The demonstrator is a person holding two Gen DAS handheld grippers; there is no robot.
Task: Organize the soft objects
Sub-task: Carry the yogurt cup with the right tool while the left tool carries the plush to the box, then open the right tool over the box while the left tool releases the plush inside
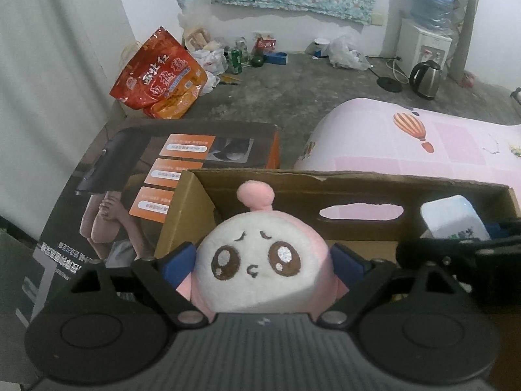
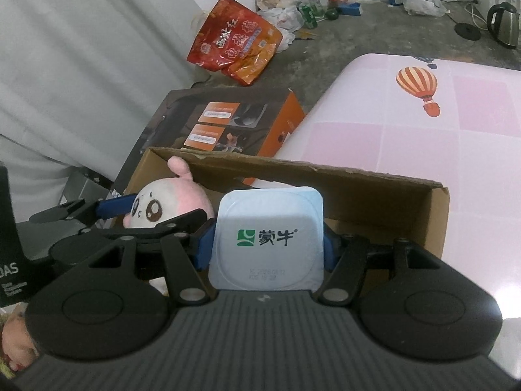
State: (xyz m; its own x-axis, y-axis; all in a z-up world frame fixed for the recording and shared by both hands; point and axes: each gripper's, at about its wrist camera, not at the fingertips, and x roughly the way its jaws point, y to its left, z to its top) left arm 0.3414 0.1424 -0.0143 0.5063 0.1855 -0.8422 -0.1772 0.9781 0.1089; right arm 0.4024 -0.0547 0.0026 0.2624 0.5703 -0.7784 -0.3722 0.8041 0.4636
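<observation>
Pink-and-white plush toy, brown eyes

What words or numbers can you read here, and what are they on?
"蒙牛" with a green logo: lid of the yogurt cup.
Date stamp below it: roughly "2026 04 12", faint; second line too blurred.
"DAS": black box at the left edge, cut off; small print unreadable.
Red snack bag: large Chinese characters, too blurred.
Orange labels on the printed carton: too small.
</observation>
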